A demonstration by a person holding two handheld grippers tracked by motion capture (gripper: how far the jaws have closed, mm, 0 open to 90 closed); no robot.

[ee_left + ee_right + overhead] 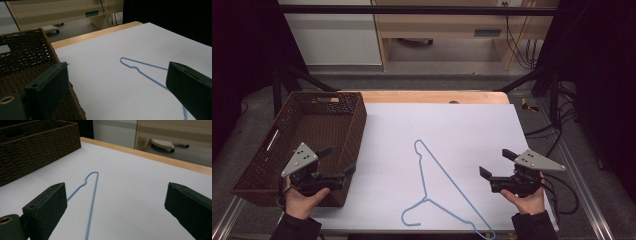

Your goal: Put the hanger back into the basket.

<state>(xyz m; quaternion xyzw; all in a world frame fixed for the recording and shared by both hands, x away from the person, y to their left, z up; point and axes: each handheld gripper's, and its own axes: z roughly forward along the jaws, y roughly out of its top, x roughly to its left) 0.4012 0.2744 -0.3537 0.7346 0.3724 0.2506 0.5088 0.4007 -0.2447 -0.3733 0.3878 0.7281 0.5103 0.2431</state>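
A light blue wire hanger (447, 176) lies flat on the white sheet in the middle of the table, its hook toward the near edge. My left gripper (341, 160) hovers over the near right corner of the brown wicker basket (354, 135), left of the hanger, open with nothing between its jaws. My right gripper (494, 162) is held to the right of the hanger, also open and empty. In the left gripper view the hanger (147, 64) lies ahead of the gripper (117, 67). In the right gripper view the hanger (93, 197) runs forward between the spread jaws of the gripper (115, 186).
The wicker basket (27, 52) (37, 147) stands at the table's left and looks empty. The white sheet (462, 125) covers most of the wooden tabletop (432, 96). Black frame bars and cables (557, 130) run along the right side.
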